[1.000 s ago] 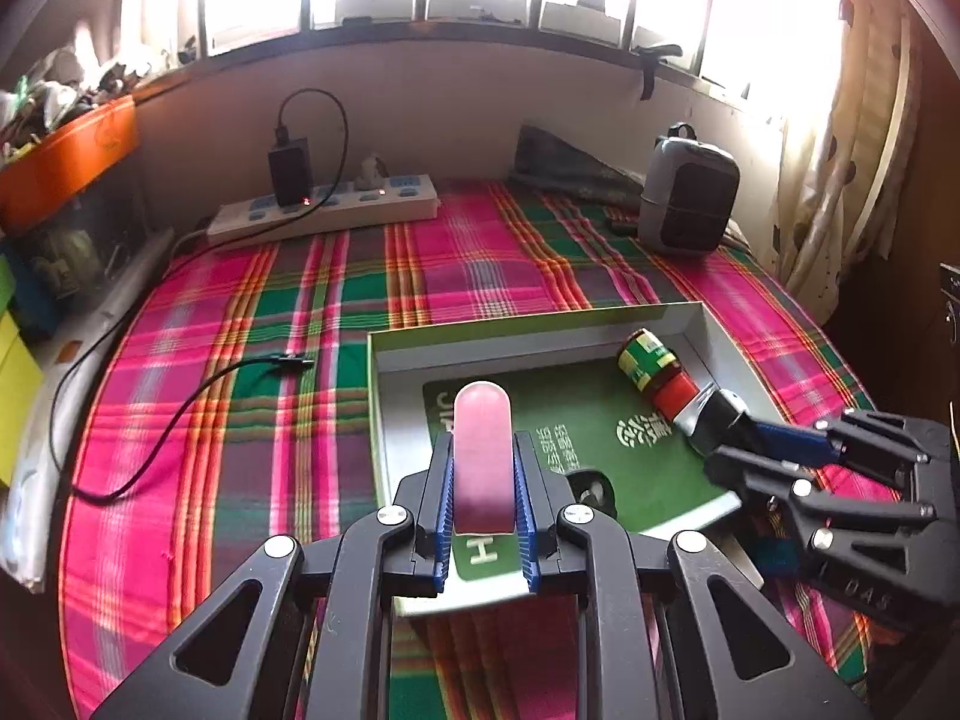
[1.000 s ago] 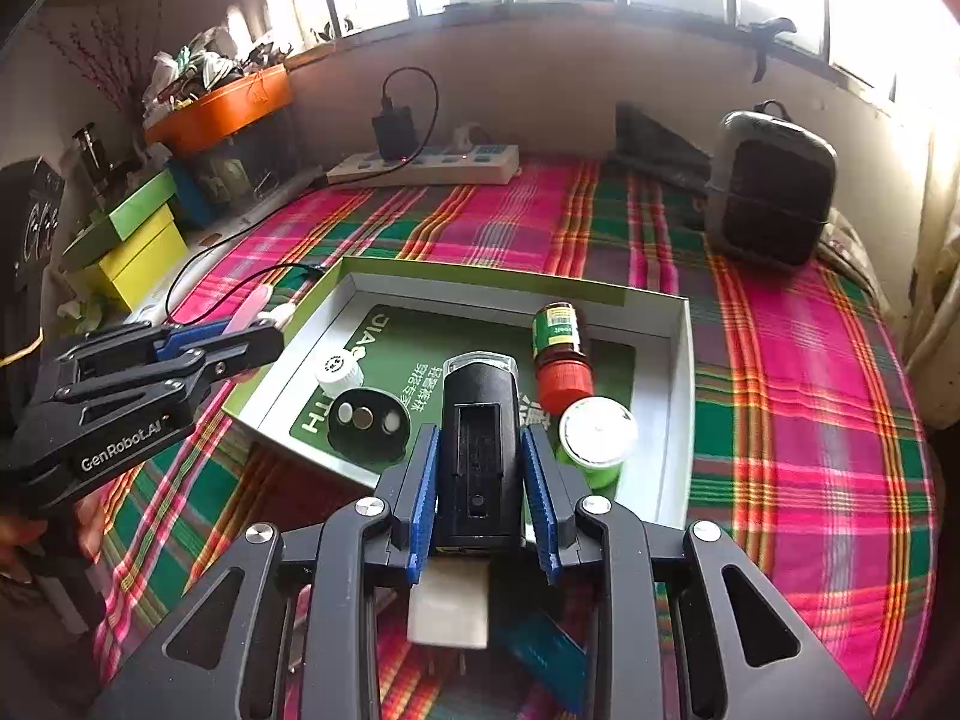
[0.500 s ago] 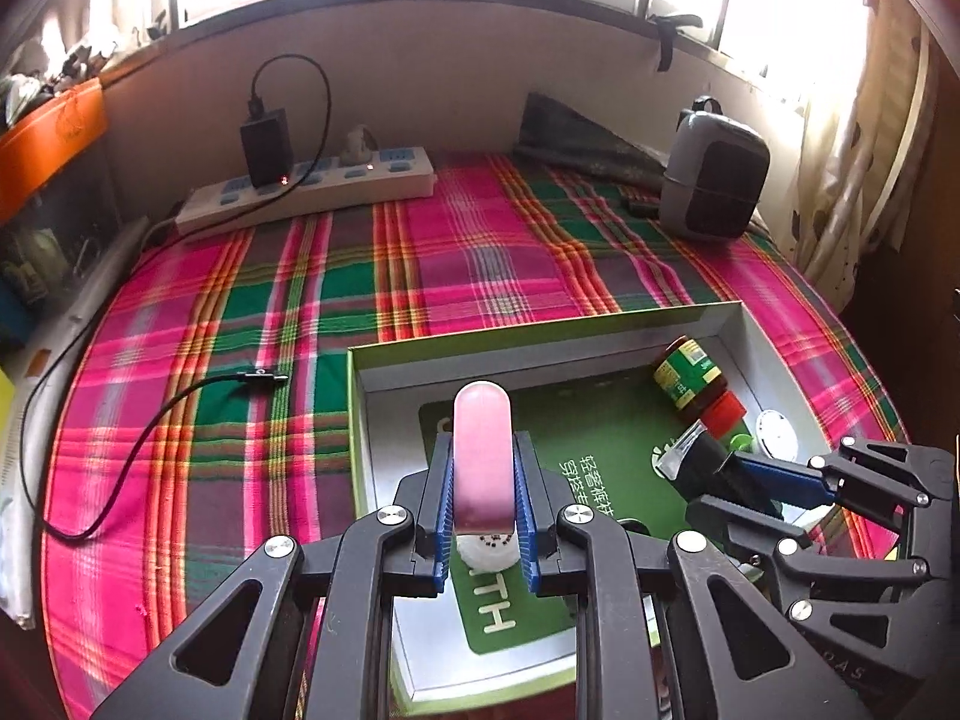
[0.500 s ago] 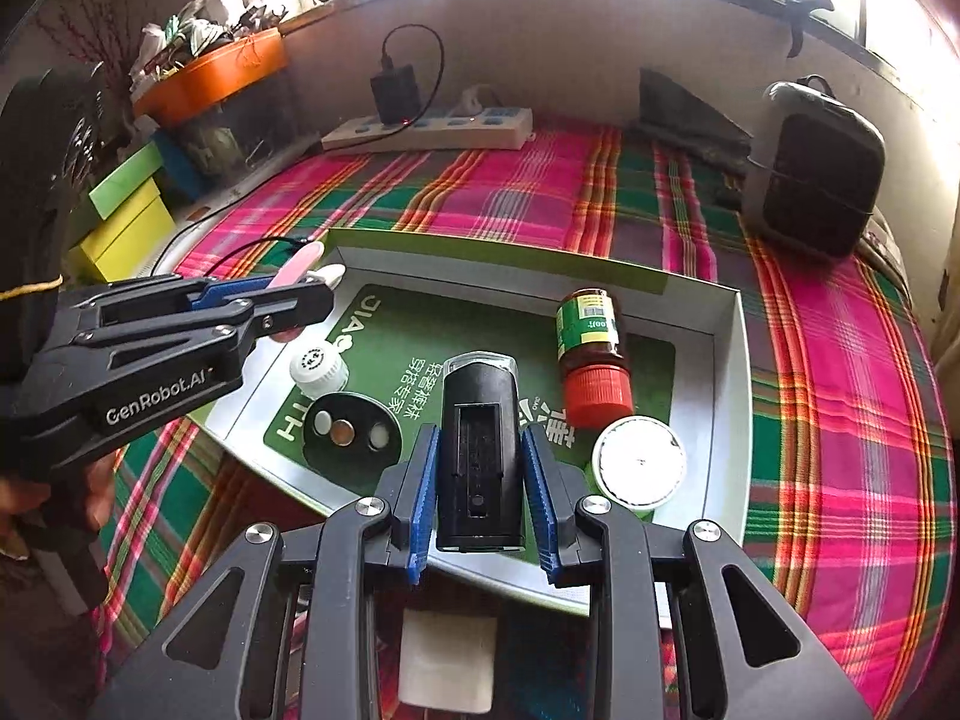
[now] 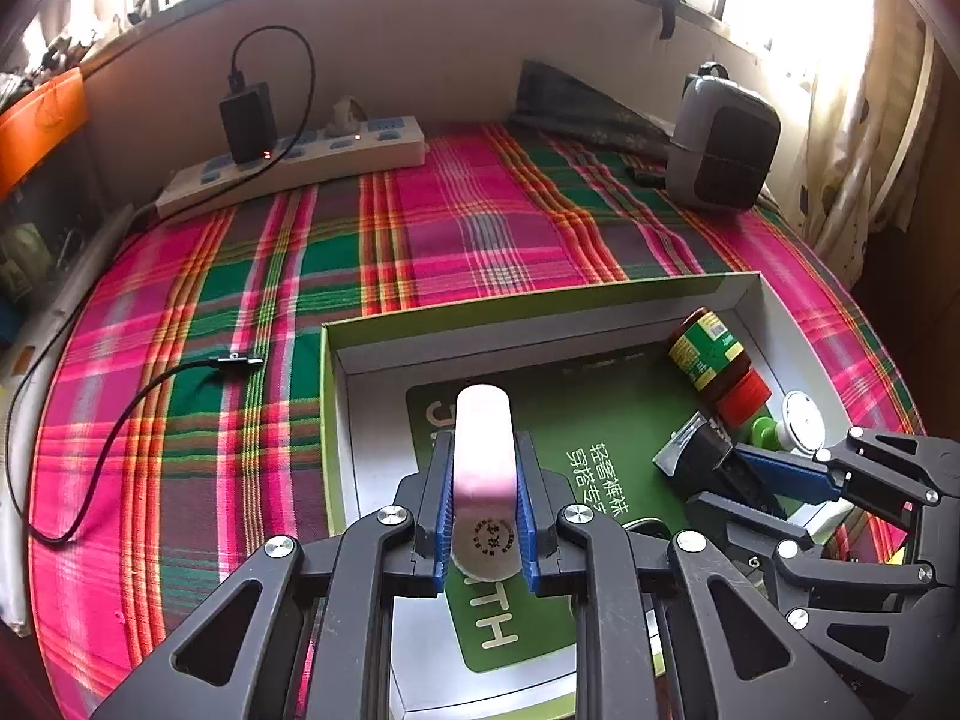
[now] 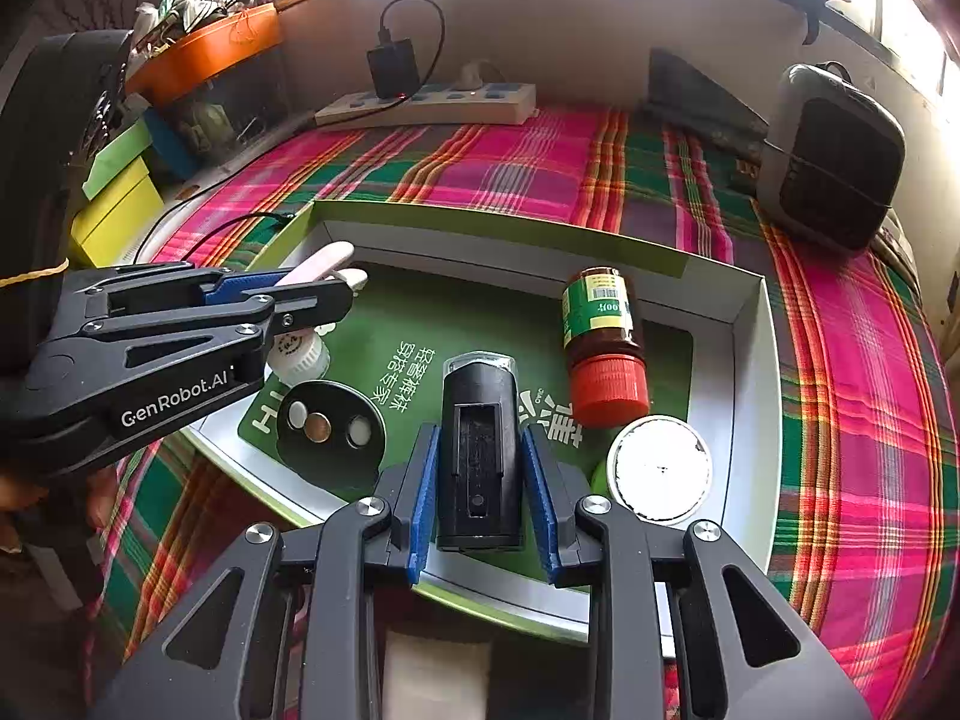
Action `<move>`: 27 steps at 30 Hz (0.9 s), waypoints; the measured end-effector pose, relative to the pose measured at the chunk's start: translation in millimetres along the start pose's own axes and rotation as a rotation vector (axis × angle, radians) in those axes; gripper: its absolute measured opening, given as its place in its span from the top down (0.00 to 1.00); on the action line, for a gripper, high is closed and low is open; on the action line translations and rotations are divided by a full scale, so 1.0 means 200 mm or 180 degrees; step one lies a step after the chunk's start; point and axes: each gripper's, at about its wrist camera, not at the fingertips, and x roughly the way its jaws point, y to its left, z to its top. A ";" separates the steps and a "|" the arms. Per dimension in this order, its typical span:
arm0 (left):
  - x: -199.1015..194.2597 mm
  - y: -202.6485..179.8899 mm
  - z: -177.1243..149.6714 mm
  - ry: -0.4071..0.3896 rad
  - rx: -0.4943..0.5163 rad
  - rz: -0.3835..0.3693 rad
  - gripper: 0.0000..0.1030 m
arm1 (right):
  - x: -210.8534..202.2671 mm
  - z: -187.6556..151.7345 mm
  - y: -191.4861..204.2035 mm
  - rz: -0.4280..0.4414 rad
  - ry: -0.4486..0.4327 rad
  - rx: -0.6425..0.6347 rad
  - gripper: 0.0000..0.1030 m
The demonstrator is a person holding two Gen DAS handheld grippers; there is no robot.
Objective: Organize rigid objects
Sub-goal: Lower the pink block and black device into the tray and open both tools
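You hold both claws over the shallow white-walled cardboard box (image 6: 744, 324) for dropping: left gripper (image 5: 483, 504) clamped on a pink rounded plastic tube (image 5: 483, 444), right gripper (image 6: 482, 480) loosely flanking a black boxy plastic device (image 6: 478, 450).

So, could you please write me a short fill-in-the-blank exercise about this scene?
1. The left gripper is shut on a ____ tube.
2. The right gripper grips a ____ rectangular device.
3. The brown bottle in the tray has a ____ cap.

Missing words: pink; black; red
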 end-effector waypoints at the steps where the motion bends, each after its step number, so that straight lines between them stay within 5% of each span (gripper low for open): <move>1: 0.00 0.00 0.00 0.0002 -0.0001 0.0000 0.83 | 0.00 0.00 0.00 -0.0014 0.0007 0.0003 0.72; 18: 0.04 0.01 0.00 0.0079 -0.0031 -0.0010 0.83 | 0.01 0.00 -0.02 -0.0039 0.0009 0.0045 0.72; 27: 0.01 0.01 0.00 0.0056 -0.0037 0.0005 0.71 | 0.01 0.00 -0.03 0.0000 -0.0008 0.0118 0.72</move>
